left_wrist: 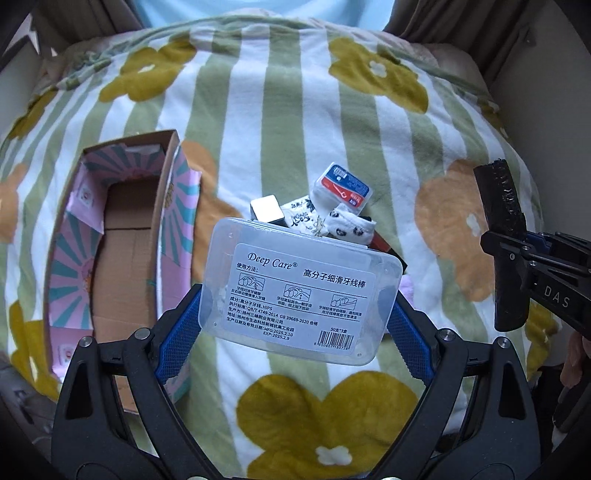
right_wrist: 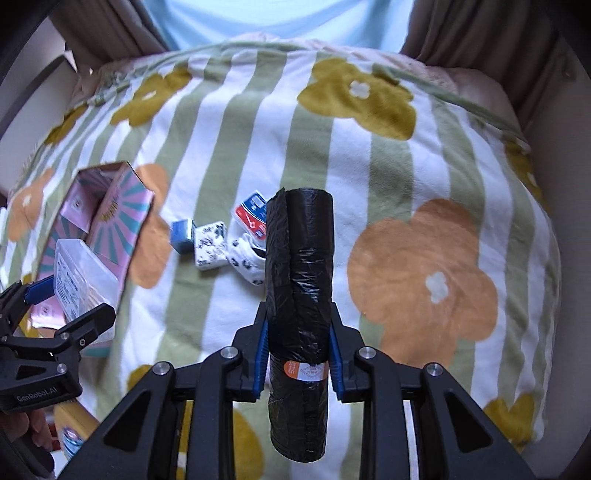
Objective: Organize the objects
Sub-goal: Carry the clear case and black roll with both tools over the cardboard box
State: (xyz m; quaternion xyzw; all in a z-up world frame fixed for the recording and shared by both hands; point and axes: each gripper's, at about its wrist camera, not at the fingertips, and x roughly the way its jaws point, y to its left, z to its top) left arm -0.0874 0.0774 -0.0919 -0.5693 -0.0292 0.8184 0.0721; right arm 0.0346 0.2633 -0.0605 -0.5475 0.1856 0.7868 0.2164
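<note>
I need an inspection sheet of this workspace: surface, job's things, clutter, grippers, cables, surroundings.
Surface: striped flower-print blanket.
Job's things: open cardboard box, nothing seen inside; clear floss box and black bag roll, both held above the blanket.
Clutter: red-blue packet, blue box, patterned white box and panda-print cloth, together beside the box.
Grippers: left gripper shut on the floss box; right gripper shut on the roll.
Cables: nothing seen.
Surroundings: brown curtains.

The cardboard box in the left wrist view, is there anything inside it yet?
No, the cardboard box shows only its bare brown bottom, while the clear plastic case sits clamped in the left gripper.
</note>
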